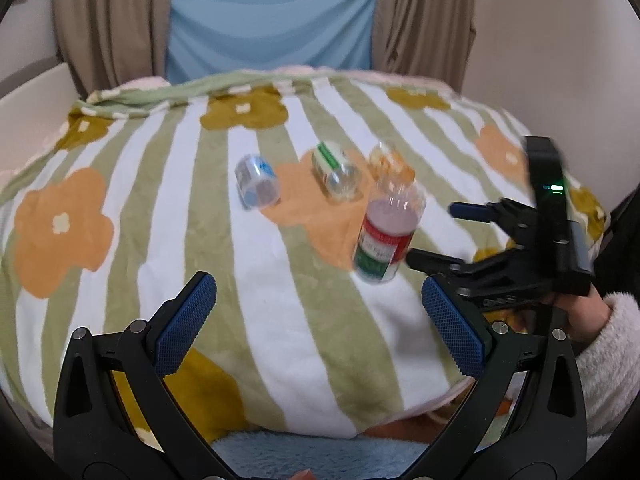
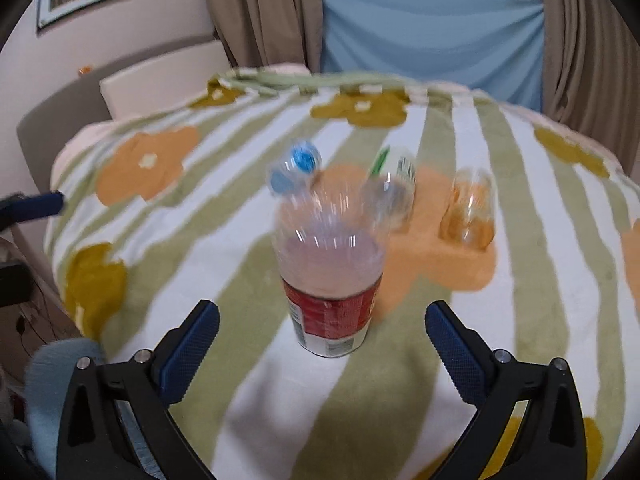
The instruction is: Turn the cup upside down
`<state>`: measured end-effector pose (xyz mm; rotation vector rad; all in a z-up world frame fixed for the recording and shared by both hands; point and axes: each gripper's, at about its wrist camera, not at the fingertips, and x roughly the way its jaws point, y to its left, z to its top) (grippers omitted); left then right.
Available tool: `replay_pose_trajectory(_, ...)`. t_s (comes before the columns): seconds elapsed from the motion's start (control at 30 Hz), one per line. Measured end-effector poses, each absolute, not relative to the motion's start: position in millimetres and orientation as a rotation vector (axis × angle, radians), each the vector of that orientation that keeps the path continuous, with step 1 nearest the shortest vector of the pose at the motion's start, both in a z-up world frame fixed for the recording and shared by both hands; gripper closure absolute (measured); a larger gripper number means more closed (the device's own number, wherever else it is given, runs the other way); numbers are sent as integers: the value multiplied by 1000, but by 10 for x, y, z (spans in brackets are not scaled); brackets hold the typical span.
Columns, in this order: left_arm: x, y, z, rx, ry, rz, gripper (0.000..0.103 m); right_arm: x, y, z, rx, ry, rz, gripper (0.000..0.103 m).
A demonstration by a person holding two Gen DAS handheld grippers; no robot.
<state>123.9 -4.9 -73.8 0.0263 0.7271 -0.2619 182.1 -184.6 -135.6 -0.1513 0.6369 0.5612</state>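
A clear plastic cup with a red, white and green label [image 2: 331, 280] stands on the striped flower blanket [image 2: 248, 380], just ahead of my open right gripper [image 2: 322, 344] and between its fingers' line. It also shows in the left wrist view [image 1: 386, 236], right of centre. My left gripper [image 1: 320, 320] is open and empty, well short of the cups. The right gripper [image 1: 432, 236] appears in the left wrist view beside the cup, jaws apart. The frames are blurred by motion.
A blue-label cup [image 1: 257, 186] and a green-label cup [image 1: 335, 176] lie on their sides farther back. An orange-tinted cup [image 2: 469, 216] stands at the right. Curtains [image 1: 108, 20] and a blue cloth [image 1: 272, 16] hang behind the table.
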Motion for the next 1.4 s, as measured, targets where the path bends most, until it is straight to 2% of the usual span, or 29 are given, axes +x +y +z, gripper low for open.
replay_pose_trajectory(0.23,1113,-40,-96,-3,506,-200,1,1282,-2076,-386,-113,419,500,0)
replay_pose_trajectory(0.47,878,-82,341,29,284,-75,0,838,-2212,144,-87,244,279,0)
replay_pose_trajectory(0.83,648,-68,286,22,218,-15,0,509,-2292,44,-58,113,144,0)
replay_pose_trajectory(1.4,567,-124,274,35,210,-19,0,427,-2367,92,-35,117,118,0)
